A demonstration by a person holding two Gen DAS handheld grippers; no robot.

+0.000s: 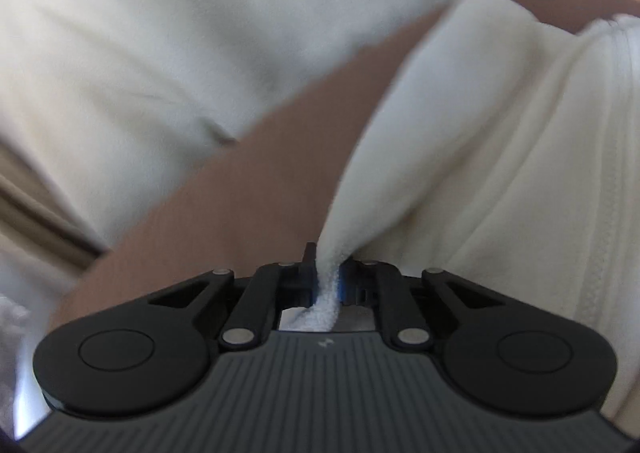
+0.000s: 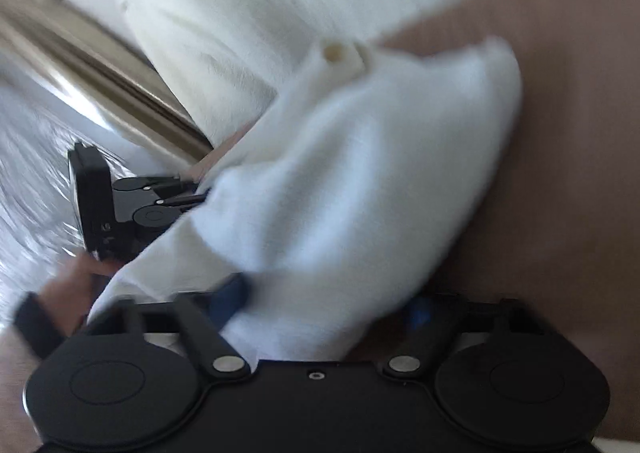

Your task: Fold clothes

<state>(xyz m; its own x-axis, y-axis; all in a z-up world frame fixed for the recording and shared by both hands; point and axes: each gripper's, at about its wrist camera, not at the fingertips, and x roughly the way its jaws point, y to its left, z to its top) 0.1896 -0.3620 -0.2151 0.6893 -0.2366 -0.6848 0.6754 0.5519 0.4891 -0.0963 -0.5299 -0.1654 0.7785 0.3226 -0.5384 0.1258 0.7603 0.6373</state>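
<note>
The left gripper (image 1: 327,277) is pinched tight on a bunched edge of a cream knitted garment (image 1: 500,157), which rises from between the fingers and drapes to the right over a brown surface (image 1: 248,189). The right gripper (image 2: 320,309) has its fingers set wide, with a thick fold of the same garment (image 2: 360,181) lying between them; blur hides whether they press on it. In the right wrist view the left gripper (image 2: 188,197) meets the cloth's left side. Another pale cloth (image 1: 140,33) lies beyond. No writing is readable; only a small pale mark shows on the left gripper's ribbed body.
</note>
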